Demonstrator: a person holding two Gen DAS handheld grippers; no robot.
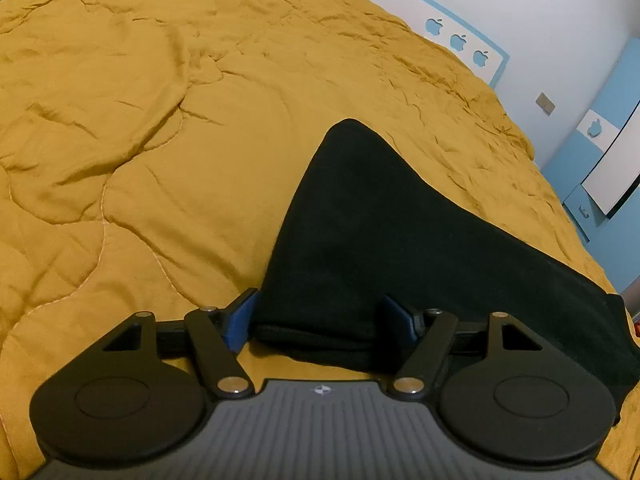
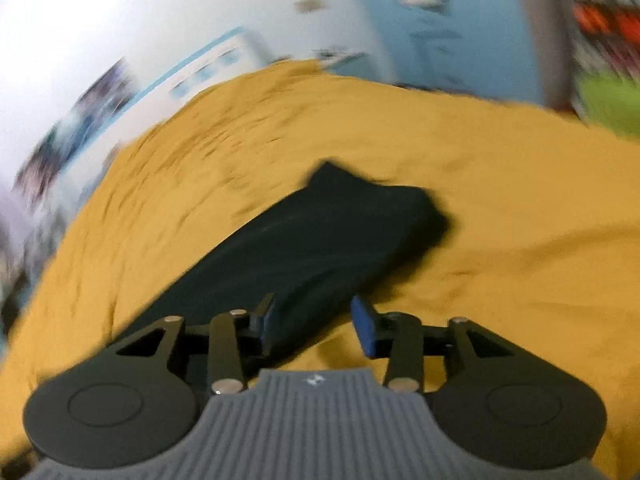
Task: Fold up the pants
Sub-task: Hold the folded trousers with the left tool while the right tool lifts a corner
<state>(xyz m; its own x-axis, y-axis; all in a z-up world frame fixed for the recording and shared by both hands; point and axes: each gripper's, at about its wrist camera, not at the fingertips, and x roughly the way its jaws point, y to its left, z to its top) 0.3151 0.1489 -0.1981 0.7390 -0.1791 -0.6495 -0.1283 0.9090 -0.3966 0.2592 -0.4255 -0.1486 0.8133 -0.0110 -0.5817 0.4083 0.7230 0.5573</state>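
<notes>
Black pants point(image 1: 360, 220) lie folded lengthwise on a mustard-yellow quilt point(image 1: 160, 120). They run from a pointed end in the middle to the lower right. My left gripper point(image 1: 320, 316) is open and wide over the pants' near end. The cloth lies flat between its blue pads point(image 1: 240, 320), which do not press on it. The right wrist view is blurred. There the pants point(image 2: 320, 240) stretch as a long dark strip across the quilt point(image 2: 500, 200). My right gripper point(image 2: 316, 320) is open, its left pad over the strip's edge and its right pad over bare quilt.
A white headboard with blue apple cut-outs point(image 1: 456, 40) borders the bed's far side. Blue-and-white furniture point(image 1: 600, 140) stands past the right edge. In the right wrist view a blurred green thing point(image 2: 608, 100) shows at the far right. The rumpled quilt spreads wide to the left.
</notes>
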